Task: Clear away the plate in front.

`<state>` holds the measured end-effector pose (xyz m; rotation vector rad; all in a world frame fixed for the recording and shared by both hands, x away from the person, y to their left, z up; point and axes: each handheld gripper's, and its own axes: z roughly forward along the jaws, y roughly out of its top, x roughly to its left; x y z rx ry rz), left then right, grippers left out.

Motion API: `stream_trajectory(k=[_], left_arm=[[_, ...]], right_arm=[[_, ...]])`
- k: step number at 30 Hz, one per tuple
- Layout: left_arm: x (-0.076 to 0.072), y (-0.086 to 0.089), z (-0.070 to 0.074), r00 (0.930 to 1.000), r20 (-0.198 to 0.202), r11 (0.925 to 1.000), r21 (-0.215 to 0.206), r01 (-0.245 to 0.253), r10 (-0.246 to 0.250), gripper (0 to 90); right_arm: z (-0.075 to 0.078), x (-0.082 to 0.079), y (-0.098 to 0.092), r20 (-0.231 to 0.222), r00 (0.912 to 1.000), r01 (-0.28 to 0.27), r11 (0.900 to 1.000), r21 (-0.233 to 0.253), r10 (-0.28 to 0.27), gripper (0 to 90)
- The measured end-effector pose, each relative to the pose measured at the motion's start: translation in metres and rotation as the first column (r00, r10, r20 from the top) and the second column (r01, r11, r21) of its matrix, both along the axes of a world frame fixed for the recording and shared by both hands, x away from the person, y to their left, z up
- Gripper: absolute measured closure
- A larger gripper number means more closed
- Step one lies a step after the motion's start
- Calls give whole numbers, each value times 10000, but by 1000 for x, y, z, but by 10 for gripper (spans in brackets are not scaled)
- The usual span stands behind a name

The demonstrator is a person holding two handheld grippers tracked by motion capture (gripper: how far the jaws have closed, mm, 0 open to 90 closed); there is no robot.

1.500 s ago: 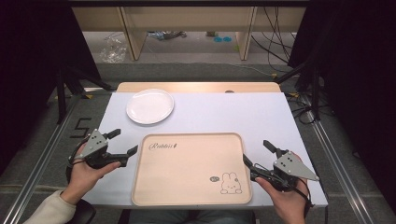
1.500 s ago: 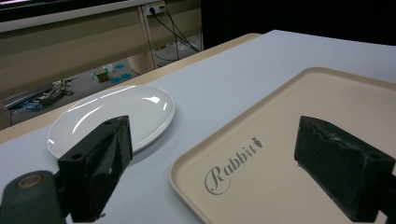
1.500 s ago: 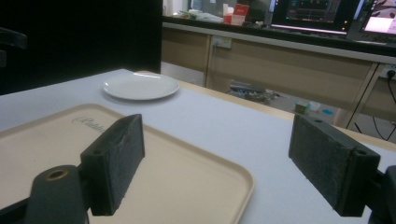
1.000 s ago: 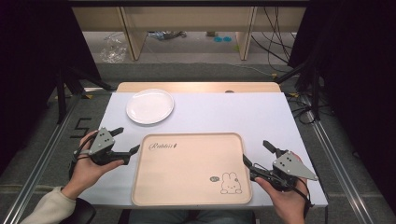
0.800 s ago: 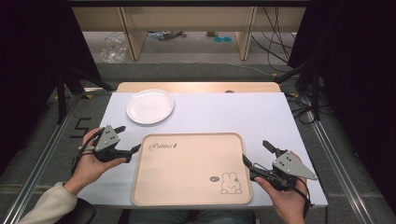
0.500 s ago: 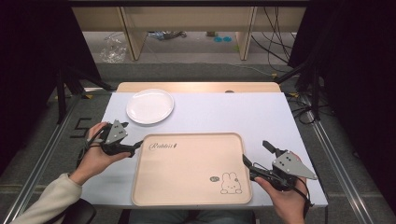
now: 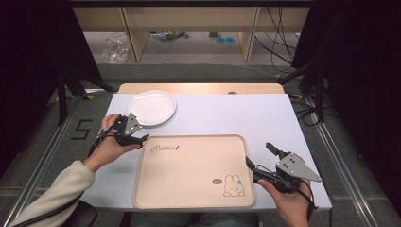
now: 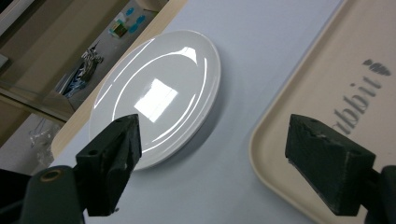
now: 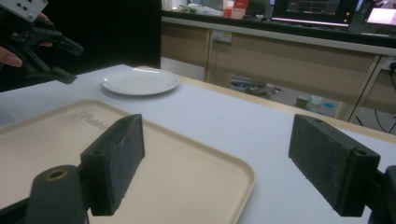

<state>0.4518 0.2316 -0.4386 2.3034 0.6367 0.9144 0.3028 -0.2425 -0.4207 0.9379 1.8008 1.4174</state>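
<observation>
Here, in the high view, the left claw [image 7: 141,138] hangs just beside the near rim of the white plate [image 7: 152,107], jaws released and holding nothing. The plate lies flat on the counter [image 7: 222,116], toward its far left corner, apart from the beige tray [image 7: 189,170] that sits nearer the person. The right claw [image 7: 260,161] rests at the tray's right edge, also spread wide and empty. The left hand [image 7: 109,144] covers part of its gripper, so how low the tips sit over the counter is hard to judge from above.

In the left gripper view, the plate [image 8: 159,95] sits ahead between the two black jaws, with the tray's corner [image 8: 322,102] at the right. One risk, as I judge it: the plate's rim is thin and glossy, so a jaw that comes in too high could skid over it and push the plate toward the far edge rather than grip it. The bright glare hides the plate's centre, and the tray's lettering is cut off.

In the right gripper view, the plate [image 9: 140,80] looks small and far, and the left claw [image 9: 65,63] hovers near it. The right claw's jaws stand wide apart above the tray's rim [image 9: 201,156]; the tray's near part is cut off.
</observation>
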Motion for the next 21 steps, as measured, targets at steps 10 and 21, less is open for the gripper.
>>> stream_trajectory(k=[10, 21], left_arm=[[23, -11, -5, 9999, 2, 9980, 607, -163, 163, 209], [59, -24, -14, 9990, -115, 9893, 1401, -401, 421, 242]], right_arm=[[0, 0, 0, -85, 9999, -75, 10000, 64, 75, 195], [-1, 1, -1, -115, 9999, 64, 10000, 6, -64, 199]])
